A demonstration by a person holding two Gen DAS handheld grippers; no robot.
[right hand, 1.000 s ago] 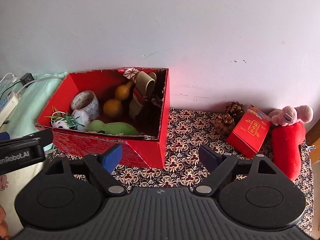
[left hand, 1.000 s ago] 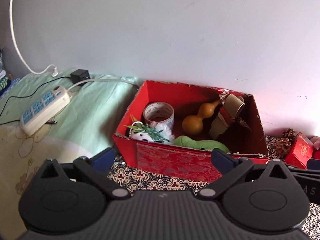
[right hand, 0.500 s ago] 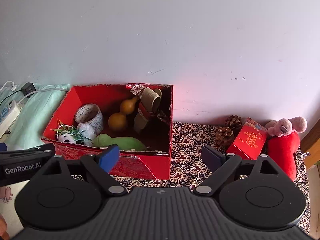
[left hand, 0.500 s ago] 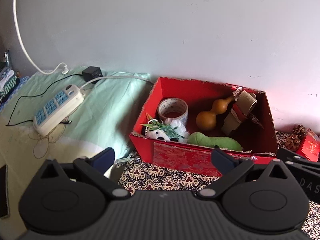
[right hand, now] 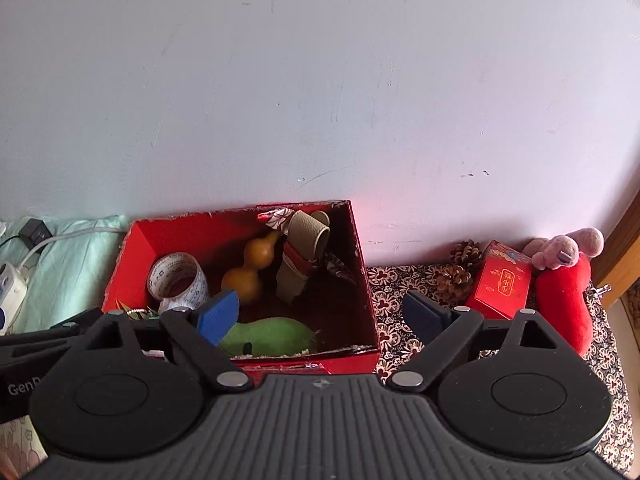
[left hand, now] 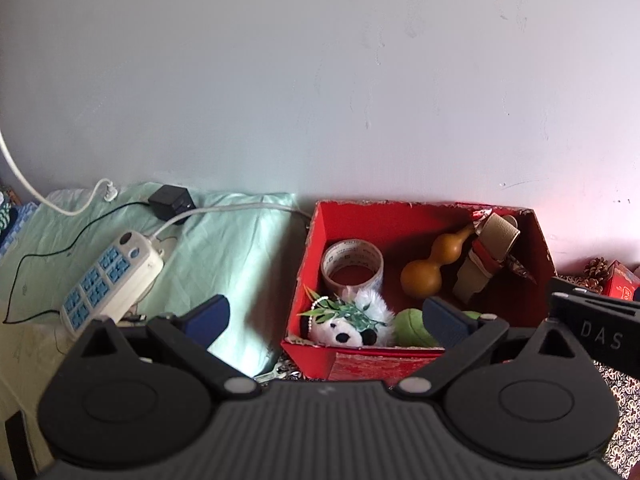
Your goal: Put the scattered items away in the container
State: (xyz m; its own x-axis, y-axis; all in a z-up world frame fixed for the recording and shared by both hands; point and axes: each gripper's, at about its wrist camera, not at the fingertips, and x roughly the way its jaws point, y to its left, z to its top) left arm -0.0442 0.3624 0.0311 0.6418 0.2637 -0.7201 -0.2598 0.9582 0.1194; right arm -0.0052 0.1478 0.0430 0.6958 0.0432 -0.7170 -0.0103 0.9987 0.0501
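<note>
A red cardboard box (left hand: 316, 240) (right hand: 366, 280) stands against the wall. Inside lie a tape roll (left hand: 352, 265) (right hand: 178, 280), a brown gourd (left hand: 430, 270) (right hand: 250, 268), a beige rolled pouch (left hand: 486, 256) (right hand: 300, 256), a green plush (left hand: 412, 322) (right hand: 272, 336) and a panda toy (left hand: 348, 326). My left gripper (left hand: 326, 318) hovers open above the box's left front corner, holding nothing. My right gripper (right hand: 320, 314) hangs open and empty over the box's right front part.
Right of the box on the patterned cloth (right hand: 396, 280) lie two pine cones (right hand: 460, 268), a small red carton (right hand: 502, 280) and a red plush with a pink toy (right hand: 564, 296). Left, a power strip (left hand: 112, 280) and charger (left hand: 172, 202) rest on green bedding.
Both grippers have risen and drawn back, so the box sits lower in each view. The left one also shifted left. Both stay open and empty.
</note>
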